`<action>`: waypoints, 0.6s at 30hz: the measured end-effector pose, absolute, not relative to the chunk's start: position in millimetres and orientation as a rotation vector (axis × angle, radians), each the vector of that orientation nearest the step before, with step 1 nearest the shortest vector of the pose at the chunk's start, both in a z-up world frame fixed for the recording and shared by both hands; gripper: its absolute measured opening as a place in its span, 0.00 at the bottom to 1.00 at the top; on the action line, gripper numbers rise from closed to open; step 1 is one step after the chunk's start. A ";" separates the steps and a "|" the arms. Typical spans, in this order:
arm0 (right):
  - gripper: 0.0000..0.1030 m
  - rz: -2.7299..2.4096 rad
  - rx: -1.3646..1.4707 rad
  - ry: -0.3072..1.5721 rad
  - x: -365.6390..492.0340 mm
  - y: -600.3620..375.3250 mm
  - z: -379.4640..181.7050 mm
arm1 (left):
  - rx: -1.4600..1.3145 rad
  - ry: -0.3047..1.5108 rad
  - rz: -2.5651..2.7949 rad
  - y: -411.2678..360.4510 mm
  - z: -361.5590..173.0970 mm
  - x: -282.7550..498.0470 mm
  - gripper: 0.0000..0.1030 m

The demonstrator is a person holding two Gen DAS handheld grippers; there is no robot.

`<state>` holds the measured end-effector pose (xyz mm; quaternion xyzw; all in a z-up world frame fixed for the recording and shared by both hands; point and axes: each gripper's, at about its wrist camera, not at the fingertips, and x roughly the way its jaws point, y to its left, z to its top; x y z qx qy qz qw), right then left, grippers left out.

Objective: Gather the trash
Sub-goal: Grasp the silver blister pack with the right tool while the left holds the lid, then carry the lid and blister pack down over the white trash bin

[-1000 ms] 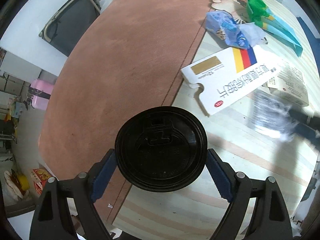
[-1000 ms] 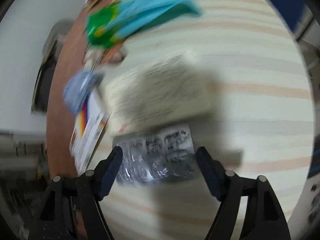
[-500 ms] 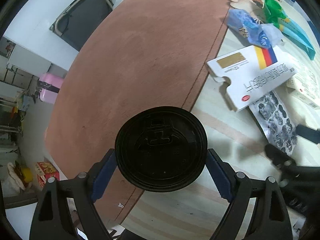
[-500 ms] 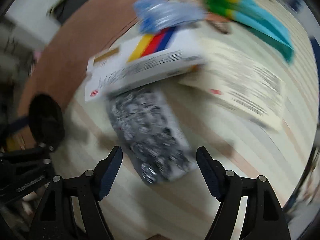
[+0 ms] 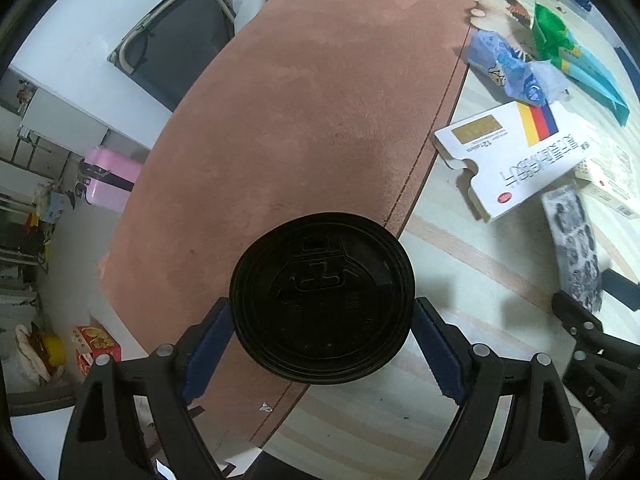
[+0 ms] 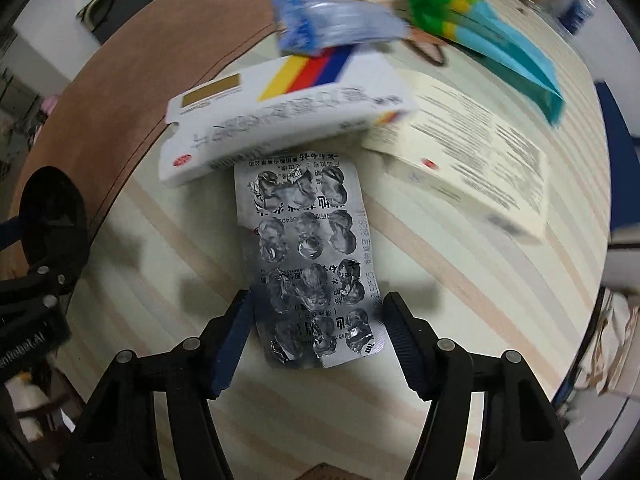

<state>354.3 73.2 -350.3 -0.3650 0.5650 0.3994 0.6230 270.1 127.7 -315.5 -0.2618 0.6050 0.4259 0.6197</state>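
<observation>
Right tool (image 6: 318,322), spread, has dropped over the blister pack (image 6: 310,264) w/ its near end now between the fingers, so pinch looks next. Pack is crinkled foil, flat on striped bench (image 6: 460,280), white box (image 6: 280,112) at 12. Left tool (image 5: 322,334) pinches round black plastic lid (image 5: 322,298), unchanged.

- my left gripper (image 5: 322,350) has black plastic arms with triangular cut-outs and silver rivets at the joints.
- its fingers (image 5: 206,354) carry dark blue ridged pads.
- my right gripper (image 6: 318,338) is the same build: black frame, silver rivets, blue pads.
</observation>
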 end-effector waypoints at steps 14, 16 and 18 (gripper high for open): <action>0.66 0.810 -0.529 1.341 352.1 2.0 -310.7 | -0.582 1.328 0.807 92.9 -279.7 252.6 0.85; 0.66 0.797 -0.511 1.333 348.3 -20.0 -313.2 | -0.574 1.315 0.773 88.1 -276.0 245.3 0.85; 0.66 0.782 -0.483 1.329 339.0 -43.0 -310.4 | -0.564 1.305 0.744 83.9 -273.1 239.1 0.85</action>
